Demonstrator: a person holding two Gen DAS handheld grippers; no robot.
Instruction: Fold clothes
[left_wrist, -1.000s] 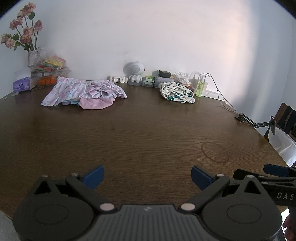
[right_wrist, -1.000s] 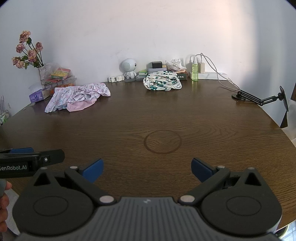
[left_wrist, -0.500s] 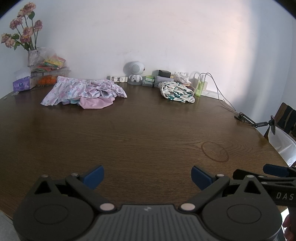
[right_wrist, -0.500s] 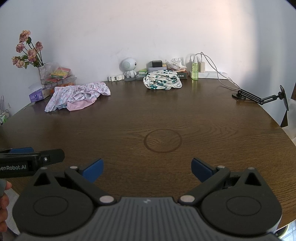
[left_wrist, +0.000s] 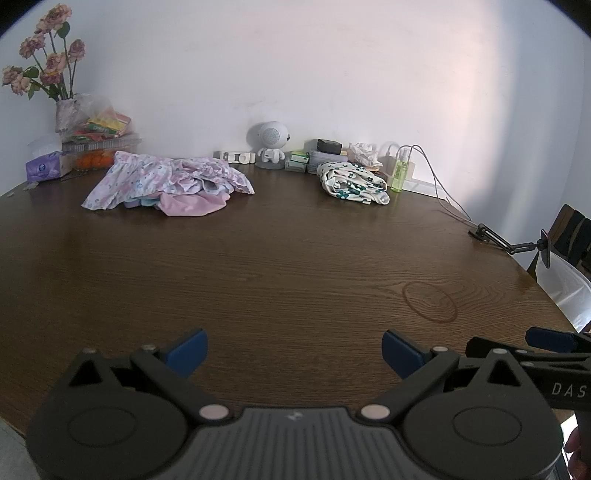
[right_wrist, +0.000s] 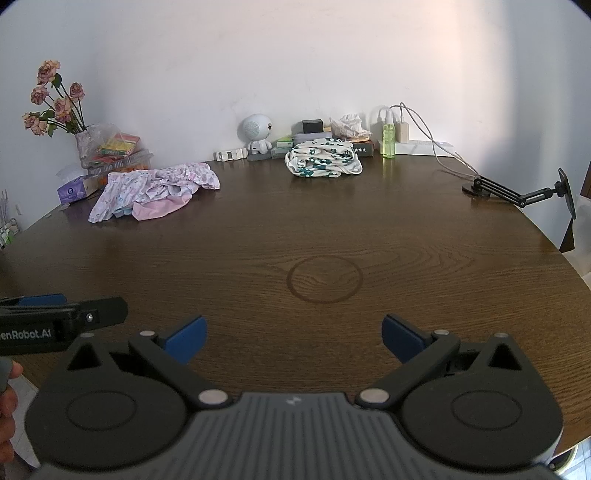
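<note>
Both tongs wide and empty, clothes waiting at the far edge.

Left tongs (left_wrist: 293, 354) and right tongs (right_wrist: 292, 339) hover over the near side of the brown surface (right_wrist: 332, 229); pink floral heap (left_wrist: 170, 184) far left, white-and-green bundle (right_wrist: 323, 158) well apart, by the wall.

Left tongs (left_wrist: 293, 352) wide open above bare wooden bench (left_wrist: 280, 258), pink floral clothes pile (left_wrist: 166, 184) far ahead-left, white green-print garment (left_wrist: 351, 182) far ahead-right.

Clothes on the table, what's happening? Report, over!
Both grippers open, empty. Pink pile and green-spotted garment untouched at the far edge. Nothing in between.
</note>
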